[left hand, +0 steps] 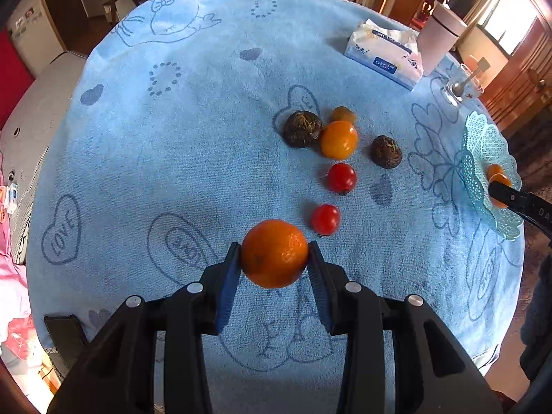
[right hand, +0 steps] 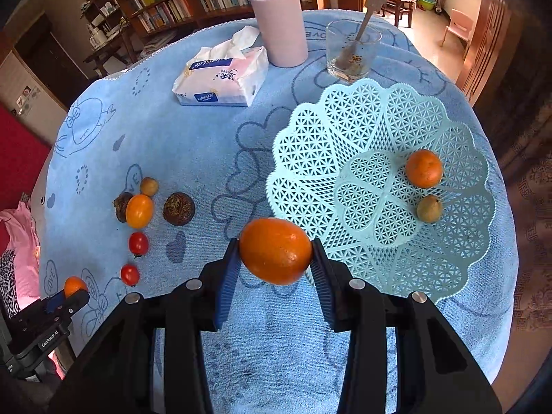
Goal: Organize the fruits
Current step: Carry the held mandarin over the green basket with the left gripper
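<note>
My left gripper (left hand: 274, 258) is shut on an orange (left hand: 274, 253), held above the blue cloth near its front. My right gripper (right hand: 276, 253) is shut on another orange (right hand: 275, 250), just left of the light blue lattice basket (right hand: 310, 158). The basket holds an orange (right hand: 423, 168) and a small brownish fruit (right hand: 429, 208). On the cloth lie two red tomatoes (left hand: 341, 177) (left hand: 325, 219), a yellow-orange fruit (left hand: 339, 139), a small yellowish fruit (left hand: 343, 114) and two dark round fruits (left hand: 302, 128) (left hand: 386, 151). The basket shows at the right edge of the left wrist view (left hand: 474, 158).
A tissue pack (right hand: 220, 81), a pink cylinder container (right hand: 279, 17) and a glass with a spoon (right hand: 352, 51) stand at the table's back. Bookshelves and chairs lie beyond. The round table's edge (right hand: 496, 345) falls away on the right.
</note>
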`<action>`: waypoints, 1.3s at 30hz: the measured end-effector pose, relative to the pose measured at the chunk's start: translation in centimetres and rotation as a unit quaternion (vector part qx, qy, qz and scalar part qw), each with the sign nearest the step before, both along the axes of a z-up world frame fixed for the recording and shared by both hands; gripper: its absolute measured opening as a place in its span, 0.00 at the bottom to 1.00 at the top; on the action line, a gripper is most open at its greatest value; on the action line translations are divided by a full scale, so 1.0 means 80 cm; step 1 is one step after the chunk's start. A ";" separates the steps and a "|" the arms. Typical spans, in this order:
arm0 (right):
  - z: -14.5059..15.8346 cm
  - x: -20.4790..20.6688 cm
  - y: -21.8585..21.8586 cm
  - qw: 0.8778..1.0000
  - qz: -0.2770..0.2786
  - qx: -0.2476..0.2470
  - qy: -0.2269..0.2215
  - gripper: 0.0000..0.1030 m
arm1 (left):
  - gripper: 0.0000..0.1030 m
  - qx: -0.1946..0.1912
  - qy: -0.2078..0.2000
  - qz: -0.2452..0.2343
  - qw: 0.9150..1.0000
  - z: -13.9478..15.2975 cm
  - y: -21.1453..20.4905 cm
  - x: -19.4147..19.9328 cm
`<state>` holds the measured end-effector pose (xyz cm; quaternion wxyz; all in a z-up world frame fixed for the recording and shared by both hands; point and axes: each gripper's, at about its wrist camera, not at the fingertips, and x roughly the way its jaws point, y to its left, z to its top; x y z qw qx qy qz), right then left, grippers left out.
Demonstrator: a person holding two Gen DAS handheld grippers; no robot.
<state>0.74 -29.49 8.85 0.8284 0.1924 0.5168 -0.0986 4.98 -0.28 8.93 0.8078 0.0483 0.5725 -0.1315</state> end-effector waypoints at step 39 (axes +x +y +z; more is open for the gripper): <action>0.003 -0.161 -0.196 0.994 -0.111 -0.011 -0.015 0.44 | 0.38 -0.023 -0.034 -0.183 0.982 0.030 -0.316 -0.040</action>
